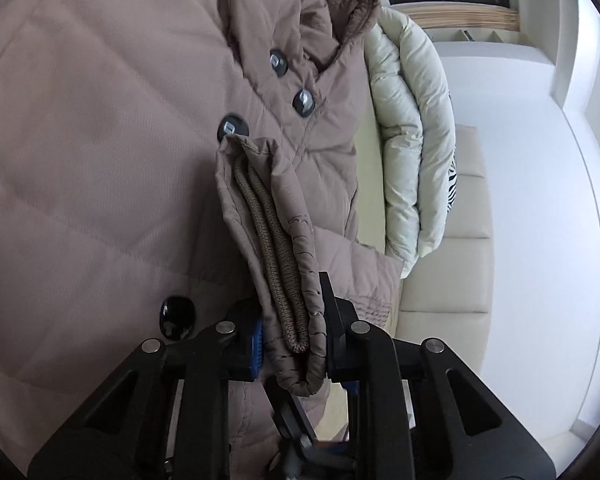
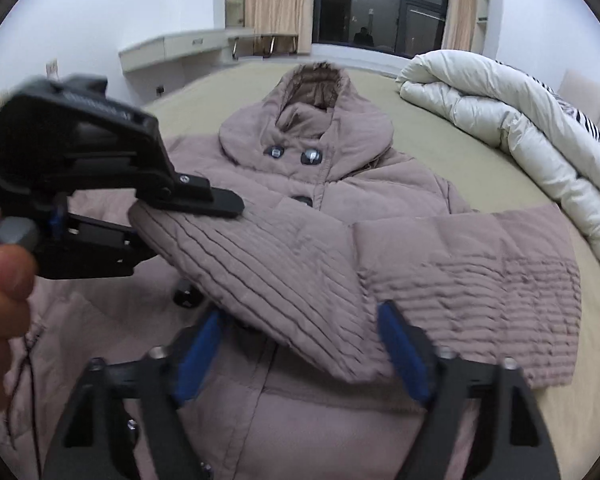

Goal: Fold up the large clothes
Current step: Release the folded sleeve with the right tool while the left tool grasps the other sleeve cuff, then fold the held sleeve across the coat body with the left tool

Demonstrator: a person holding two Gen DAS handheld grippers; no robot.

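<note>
Bedroom, olive bed (image 2: 480, 168): your left gripper (image 1: 296, 344) clamps the coat (image 2: 320, 184) cuff at lower centre; your right gripper (image 2: 300, 356) stands open, straddling the sleeve. Let go early and the puffy sleeve could spring back.

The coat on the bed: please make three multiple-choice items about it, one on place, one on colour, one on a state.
1. Where does the folded duvet lie in the right wrist view?
A. right of the coat
B. on the coat
C. left of the coat

2. What colour are the pads of the right gripper?
A. red
B. blue
C. white

3. What does the left gripper hold?
A. nothing
B. the hood
C. a sleeve cuff

Answers: 1 A, it lies at the bed's right side; 2 B, both pads are blue; 3 C, its jaws clamp the cuff.
</note>
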